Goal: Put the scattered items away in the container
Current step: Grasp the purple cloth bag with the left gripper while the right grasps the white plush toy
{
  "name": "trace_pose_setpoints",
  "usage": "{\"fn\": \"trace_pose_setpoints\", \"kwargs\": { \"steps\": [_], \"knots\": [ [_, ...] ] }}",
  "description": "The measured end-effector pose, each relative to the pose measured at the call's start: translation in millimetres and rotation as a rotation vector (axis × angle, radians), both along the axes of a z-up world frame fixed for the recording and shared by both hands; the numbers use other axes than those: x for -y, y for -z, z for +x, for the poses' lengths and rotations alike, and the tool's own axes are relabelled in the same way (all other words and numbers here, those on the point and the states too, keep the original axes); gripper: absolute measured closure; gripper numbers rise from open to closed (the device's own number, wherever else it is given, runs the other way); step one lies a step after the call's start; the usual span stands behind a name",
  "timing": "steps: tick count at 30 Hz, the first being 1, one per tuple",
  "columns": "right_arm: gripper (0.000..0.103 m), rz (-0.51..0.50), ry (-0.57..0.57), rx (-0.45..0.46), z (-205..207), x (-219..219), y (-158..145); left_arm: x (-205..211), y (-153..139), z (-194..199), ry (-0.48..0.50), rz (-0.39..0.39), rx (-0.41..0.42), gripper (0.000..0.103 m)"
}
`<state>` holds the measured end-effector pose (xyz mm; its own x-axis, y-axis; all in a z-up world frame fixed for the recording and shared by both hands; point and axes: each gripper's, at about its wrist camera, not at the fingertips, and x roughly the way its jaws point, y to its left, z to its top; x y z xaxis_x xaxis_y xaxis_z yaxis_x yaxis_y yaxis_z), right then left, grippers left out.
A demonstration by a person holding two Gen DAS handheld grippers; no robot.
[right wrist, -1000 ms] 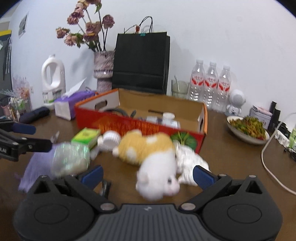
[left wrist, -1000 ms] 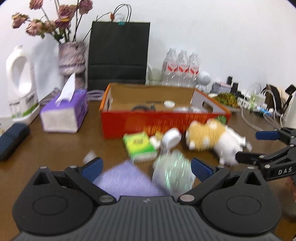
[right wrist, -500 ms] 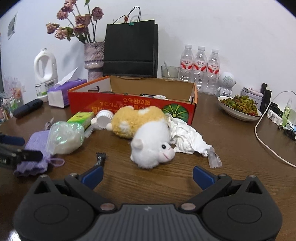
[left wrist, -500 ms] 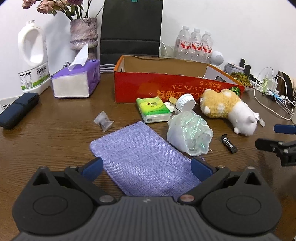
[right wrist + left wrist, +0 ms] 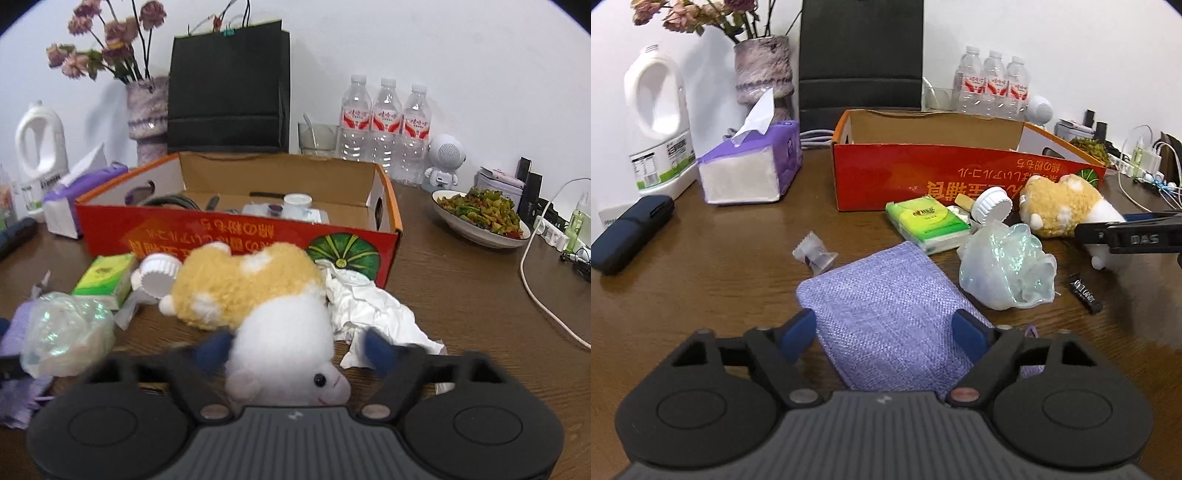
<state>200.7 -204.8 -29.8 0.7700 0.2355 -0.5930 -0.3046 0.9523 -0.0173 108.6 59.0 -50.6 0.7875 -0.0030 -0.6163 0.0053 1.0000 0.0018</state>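
Left gripper point(image 5: 884, 332) is closing, its jaws straddling the purple cloth pouch point(image 5: 886, 317) flat on the surface point(image 5: 701, 277), pads not yet pressing. Right gripper point(image 5: 295, 349) is closing around the plush toy point(image 5: 273, 314), just before the red box point(image 5: 236, 236).

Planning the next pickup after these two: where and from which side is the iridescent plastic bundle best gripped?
Probably grip the iridescent plastic bundle across its puffy middle, coming from above on the near side. It lies as a soft crumpled mound, so it should squash between the pads, and the tissue pack and white cap crowd its far side.
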Motion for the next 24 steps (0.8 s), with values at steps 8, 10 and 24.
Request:
{"fn": "trace_pose_setpoints", "kwargs": {
  "steps": [8,10,24],
  "knots": [
    [0.055,0.045,-0.026,0.017,-19,10,-2,-3,-2,1,0.034,0.003,0.034,0.092],
    [0.055,0.055,-0.027,0.029,-25,14,-5,-5,-2,0,0.03,-0.018,0.039,0.092],
    [0.059,0.113,-0.061,0.124,-50,24,-29,-8,-46,-20,0.042,-0.054,0.192,0.095]
  ]
}}
